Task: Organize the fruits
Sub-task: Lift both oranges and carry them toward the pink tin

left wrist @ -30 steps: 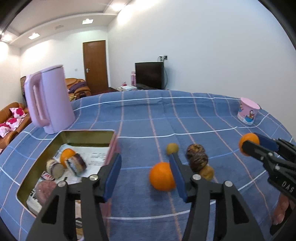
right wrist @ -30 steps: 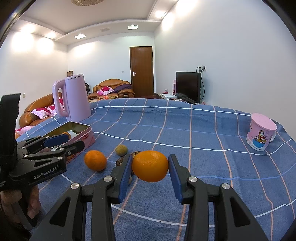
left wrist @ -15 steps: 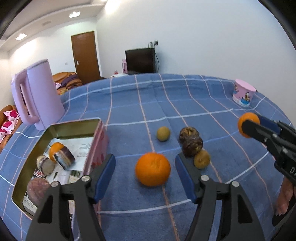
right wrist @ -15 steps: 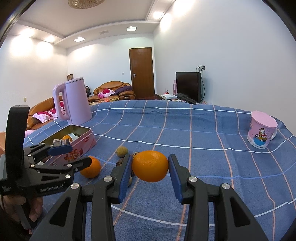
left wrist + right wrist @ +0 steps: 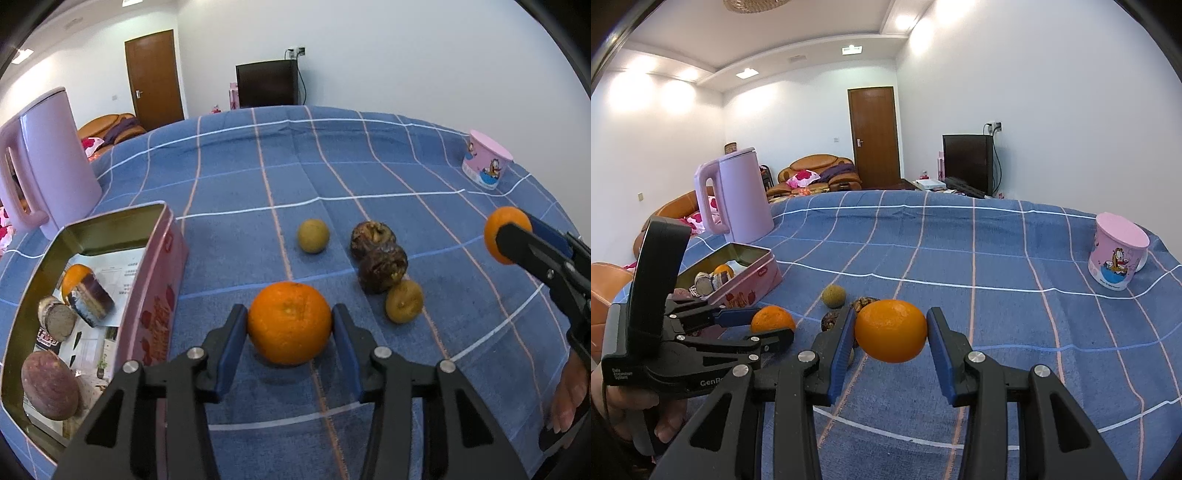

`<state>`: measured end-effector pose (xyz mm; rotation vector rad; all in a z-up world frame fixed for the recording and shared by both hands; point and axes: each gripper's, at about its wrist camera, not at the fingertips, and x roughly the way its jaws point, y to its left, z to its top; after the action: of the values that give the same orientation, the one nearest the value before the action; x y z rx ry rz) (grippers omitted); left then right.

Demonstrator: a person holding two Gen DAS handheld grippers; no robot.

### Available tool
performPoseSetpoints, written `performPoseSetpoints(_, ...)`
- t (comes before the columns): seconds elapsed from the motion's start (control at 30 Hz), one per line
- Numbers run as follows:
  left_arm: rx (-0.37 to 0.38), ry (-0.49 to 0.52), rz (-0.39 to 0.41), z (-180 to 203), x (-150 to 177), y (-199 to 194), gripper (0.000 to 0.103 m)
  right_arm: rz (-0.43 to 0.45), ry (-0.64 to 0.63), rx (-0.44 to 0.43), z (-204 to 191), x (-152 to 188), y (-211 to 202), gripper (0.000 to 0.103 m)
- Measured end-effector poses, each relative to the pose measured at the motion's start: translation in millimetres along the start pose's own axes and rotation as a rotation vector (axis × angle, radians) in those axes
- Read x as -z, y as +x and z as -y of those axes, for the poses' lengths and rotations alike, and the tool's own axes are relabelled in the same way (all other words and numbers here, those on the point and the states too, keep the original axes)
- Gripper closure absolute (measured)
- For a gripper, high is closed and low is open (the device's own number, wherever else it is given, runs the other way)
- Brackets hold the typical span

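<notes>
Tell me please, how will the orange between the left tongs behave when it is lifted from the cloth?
The orange looks round and firm, so it would probably roll if released. The left tongs, which have just been closing, touch only its sides; it may slip downward. Its dimpled peel likely gives some friction.

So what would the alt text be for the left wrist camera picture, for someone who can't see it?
The left gripper, its jaws just closed in, has its blue pads against an orange on a blue checked tablecloth. Left is an open pink tin holding fruit; beyond lie two small greenish fruits and two dark shrivelled ones. At right, the right gripper holds another orange.
</notes>
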<state>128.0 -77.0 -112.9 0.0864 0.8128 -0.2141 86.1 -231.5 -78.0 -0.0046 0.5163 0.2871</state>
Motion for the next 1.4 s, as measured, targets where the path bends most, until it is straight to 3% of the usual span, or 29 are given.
performPoseSetpoints(0.6, -0.104, 0.009, 0.193, 0, 3, -38, 0.055, 0.077, -0.011, 0.005, -2, 1, -13, 0.061)
performPoseSetpoints(1.13, -0.136, -0.01, 0.317, -1, 10, -61, 0.055, 0.136, -0.045, 0.029, -8, 2, -24, 0.061)
performPoseSetpoints(1.4, -0.158, -0.019, 0.345, -9, 9, -73, 0.055, 0.111, -0.054, 0.011, -16, -1, -16, 0.061)
